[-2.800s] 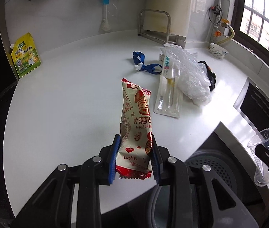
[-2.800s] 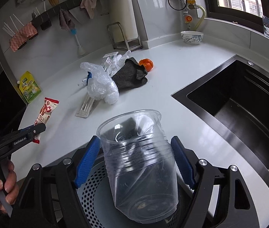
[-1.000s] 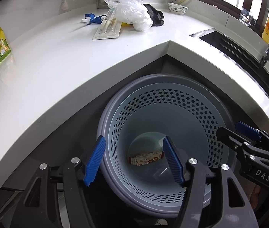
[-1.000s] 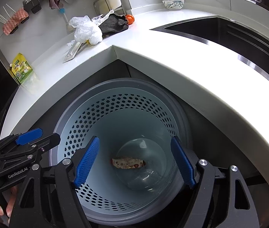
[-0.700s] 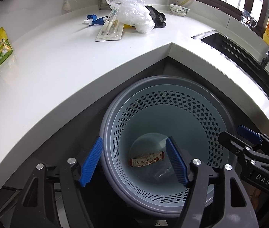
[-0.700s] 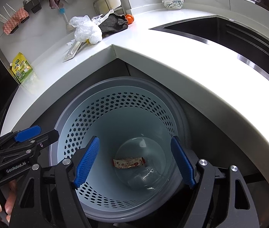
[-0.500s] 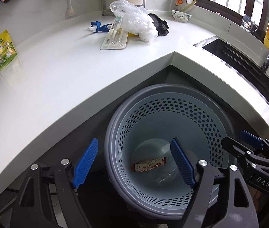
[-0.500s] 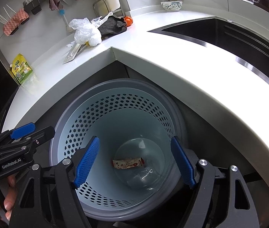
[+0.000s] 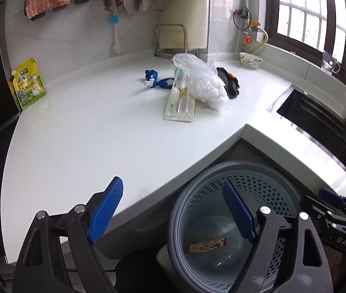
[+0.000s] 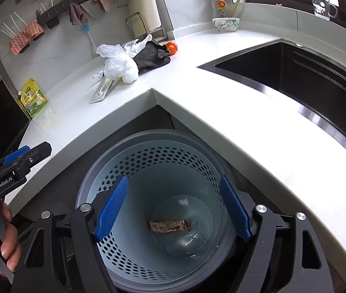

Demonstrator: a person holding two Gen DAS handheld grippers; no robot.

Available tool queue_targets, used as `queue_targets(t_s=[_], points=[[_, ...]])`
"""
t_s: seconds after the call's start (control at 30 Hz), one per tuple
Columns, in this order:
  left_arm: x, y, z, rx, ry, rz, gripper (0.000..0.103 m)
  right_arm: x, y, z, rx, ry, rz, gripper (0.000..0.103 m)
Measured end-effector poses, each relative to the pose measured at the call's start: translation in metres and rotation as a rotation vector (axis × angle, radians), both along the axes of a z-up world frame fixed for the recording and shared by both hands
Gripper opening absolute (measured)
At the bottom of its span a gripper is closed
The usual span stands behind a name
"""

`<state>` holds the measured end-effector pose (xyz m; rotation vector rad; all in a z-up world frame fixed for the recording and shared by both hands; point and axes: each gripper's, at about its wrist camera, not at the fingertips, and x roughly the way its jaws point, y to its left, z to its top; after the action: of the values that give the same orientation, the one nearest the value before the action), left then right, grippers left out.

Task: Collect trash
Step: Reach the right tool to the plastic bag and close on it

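left claw (image 9: 173, 210) empty above the counter (image 9: 87, 134) edge, jaws opening with nothing between them; right claw (image 10: 173, 210) released and empty over the perforated trash basket (image 10: 153, 156). snack wrapper (image 10: 168, 225) and clear plastic cup (image 10: 185, 241) lying at the basket's bottom. farther back on the counter: crumpled plastic bag (image 9: 204, 80), flat clear package (image 9: 180, 105), blue strap (image 9: 158, 80), dark cloth (image 9: 230, 83).

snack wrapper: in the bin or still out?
In. The snack wrapper lies flat at the bottom of the perforated bin, beside a clear plastic cup; neither gripper holds it.
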<state>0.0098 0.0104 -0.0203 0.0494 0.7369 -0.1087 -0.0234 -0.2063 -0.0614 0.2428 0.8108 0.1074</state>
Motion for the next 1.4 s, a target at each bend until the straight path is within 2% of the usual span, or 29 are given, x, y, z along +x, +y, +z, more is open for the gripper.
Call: queue_targets(t_s=[0.1,0.27,0.5,0.8,1.03,1.4], points=[[0.006,0.002,0.013,0.037,-0.044,0.032,0.096,0.011,0.000,0.013,-0.013,-0.030,0.006,0.074],[0.023,0.010,0.031,0.039,-0.108,0.074,0.096,0.035,0.001,0.029,-0.029,-0.061,0.012,0.074],[0.057,0.024,0.040,0.081,-0.132,0.120,0.096,0.078,0.009,0.045,-0.071,-0.094,0.032,0.074],[0.100,0.027,0.036,0.059,-0.115,0.131,0.096,0.143,0.020,0.060,-0.100,-0.116,0.072,0.074],[0.130,0.024,0.027,0.026,-0.079,0.123,0.096,0.192,0.024,0.056,-0.092,-0.102,0.092,0.074],[0.150,0.044,0.016,0.037,-0.048,0.159,0.096,0.219,0.065,0.049,-0.068,-0.116,0.193,0.074]])
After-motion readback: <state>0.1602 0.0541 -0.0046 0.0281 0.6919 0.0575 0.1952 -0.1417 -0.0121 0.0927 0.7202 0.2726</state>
